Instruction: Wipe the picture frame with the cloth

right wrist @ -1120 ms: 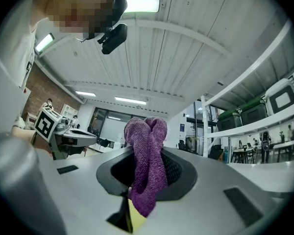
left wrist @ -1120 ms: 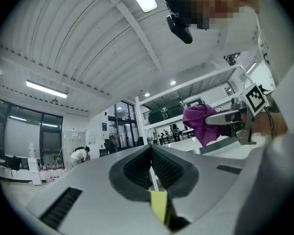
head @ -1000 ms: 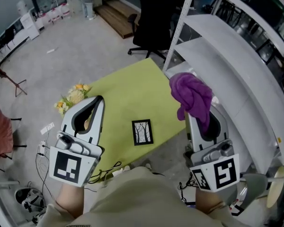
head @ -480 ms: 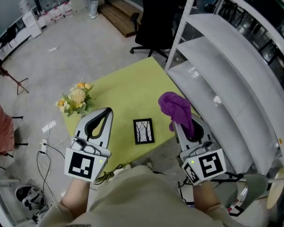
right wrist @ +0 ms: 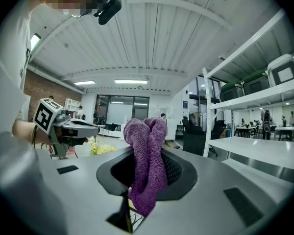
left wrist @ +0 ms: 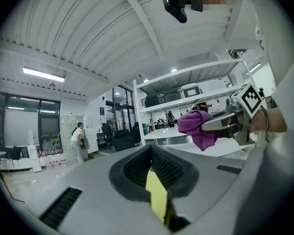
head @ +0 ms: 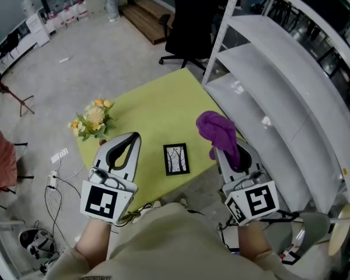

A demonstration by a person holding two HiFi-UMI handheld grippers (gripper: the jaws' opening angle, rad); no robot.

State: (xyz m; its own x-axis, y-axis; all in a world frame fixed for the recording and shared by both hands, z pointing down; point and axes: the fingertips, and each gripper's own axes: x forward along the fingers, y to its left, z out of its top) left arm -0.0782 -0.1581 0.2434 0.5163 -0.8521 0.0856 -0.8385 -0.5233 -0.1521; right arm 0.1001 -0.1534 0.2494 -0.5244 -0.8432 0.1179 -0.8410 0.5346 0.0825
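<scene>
A small black picture frame (head: 176,159) with a tree drawing lies flat on the yellow-green table (head: 157,107), near its front edge. My right gripper (head: 223,143) hovers just right of the frame, shut on a bunched purple cloth (head: 217,130) that hangs from its jaws (right wrist: 146,153). My left gripper (head: 132,137) hovers left of the frame, shut and holding nothing. The left gripper view shows a strip of green table through its jaws (left wrist: 154,153), and the cloth (left wrist: 198,127) off to the right.
A bunch of yellow flowers (head: 93,118) lies at the table's left corner. White shelving (head: 280,80) stands close on the right. A black office chair (head: 186,22) stands beyond the table. Cables (head: 61,182) trail on the floor at left.
Both grippers have come down and inward toward the frame. The right one carried the cloth left and lower. Over the last half second little has moved.
</scene>
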